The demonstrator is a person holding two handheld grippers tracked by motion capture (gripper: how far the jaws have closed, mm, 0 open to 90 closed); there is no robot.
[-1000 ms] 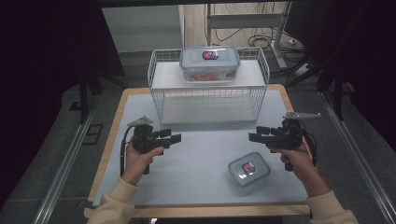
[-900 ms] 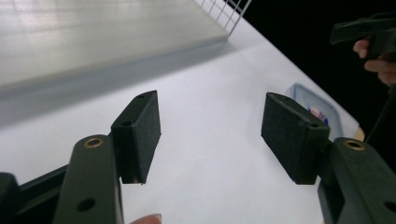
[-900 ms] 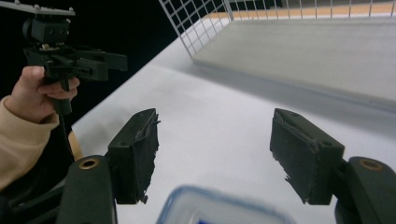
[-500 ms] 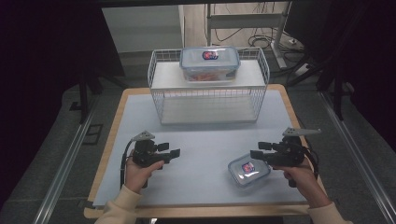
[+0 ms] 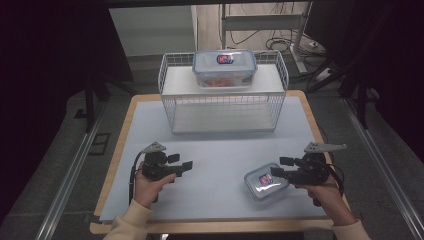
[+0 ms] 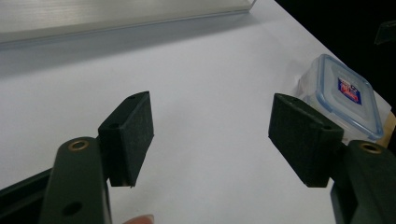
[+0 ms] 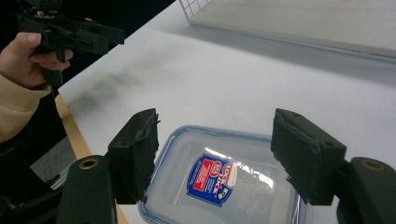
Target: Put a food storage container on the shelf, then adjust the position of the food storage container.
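High view: small clear container w/ blue-rimmed lid sits near the table's front right edge, right gripper just over it, jaws spread. Left gripper is well apart over bare tabletop. A bigger container rests on top of the wire rack at the back. Left gripper view: jaws have just been opening, nothing betw. them; small container off to the right. Right gripper view: jaws wide, hovering above the lid, not pinching it; red-blue label reads approx. "Lock & Lock".
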